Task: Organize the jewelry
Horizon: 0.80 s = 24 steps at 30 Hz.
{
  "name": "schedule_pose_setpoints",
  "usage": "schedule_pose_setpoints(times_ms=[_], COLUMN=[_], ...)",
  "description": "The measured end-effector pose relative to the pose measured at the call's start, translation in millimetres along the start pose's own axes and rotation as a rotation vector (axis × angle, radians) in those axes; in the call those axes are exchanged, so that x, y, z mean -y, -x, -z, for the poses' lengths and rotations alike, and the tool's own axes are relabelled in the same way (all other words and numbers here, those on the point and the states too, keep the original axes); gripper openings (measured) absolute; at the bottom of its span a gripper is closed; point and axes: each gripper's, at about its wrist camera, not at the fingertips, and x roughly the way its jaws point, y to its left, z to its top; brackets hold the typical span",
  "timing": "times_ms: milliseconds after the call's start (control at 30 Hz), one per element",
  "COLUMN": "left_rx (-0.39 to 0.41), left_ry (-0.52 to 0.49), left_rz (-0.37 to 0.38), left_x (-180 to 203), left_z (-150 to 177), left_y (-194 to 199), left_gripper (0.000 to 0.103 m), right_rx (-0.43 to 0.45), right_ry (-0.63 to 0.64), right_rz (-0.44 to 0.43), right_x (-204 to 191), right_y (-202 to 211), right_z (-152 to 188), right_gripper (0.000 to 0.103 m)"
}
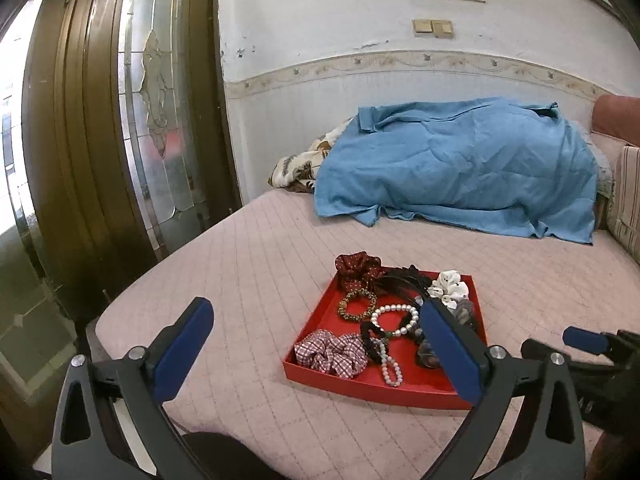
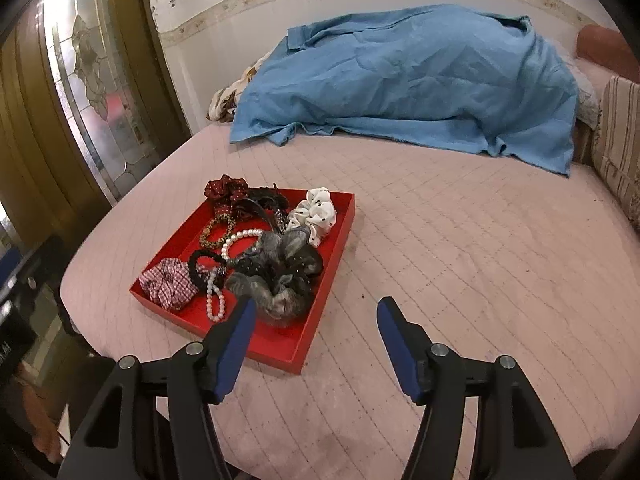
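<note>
Jewelry in red tray (image 2: 340,232) on bed (image 2: 460,260): left of right tongs (image 2: 316,344), right of left tongs (image 1: 316,340); both tongs apart, empty.

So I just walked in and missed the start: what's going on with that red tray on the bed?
A person holds two grippers above a pink quilted bed. The left gripper and right gripper are both open and hold nothing. The red tray is piled with scrunchies, a pearl bracelet and other bead strings, all still jumbled together. No sorting shows yet.
</note>
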Motion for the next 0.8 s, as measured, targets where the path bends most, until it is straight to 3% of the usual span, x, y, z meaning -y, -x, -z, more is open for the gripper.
schedule_pose_setpoints(times_ms=[167,800], left_rx=[-0.062,-0.091], left_ry=[0.005,-0.018], left_rz=[0.016,0.026], left_x=[3.5,9.8], left_z=[3.7,9.6], left_y=[-4.5,-8.0], left_gripper=[0.103,0.103], right_rx=[0.02,0.022], right_ry=[0.027,0.045], right_rz=[0.032,0.088], right_x=[-1.6,2.9], right_y=[6.5,1.1], right_z=[13.8,21.9], right_gripper=[0.072,0.075])
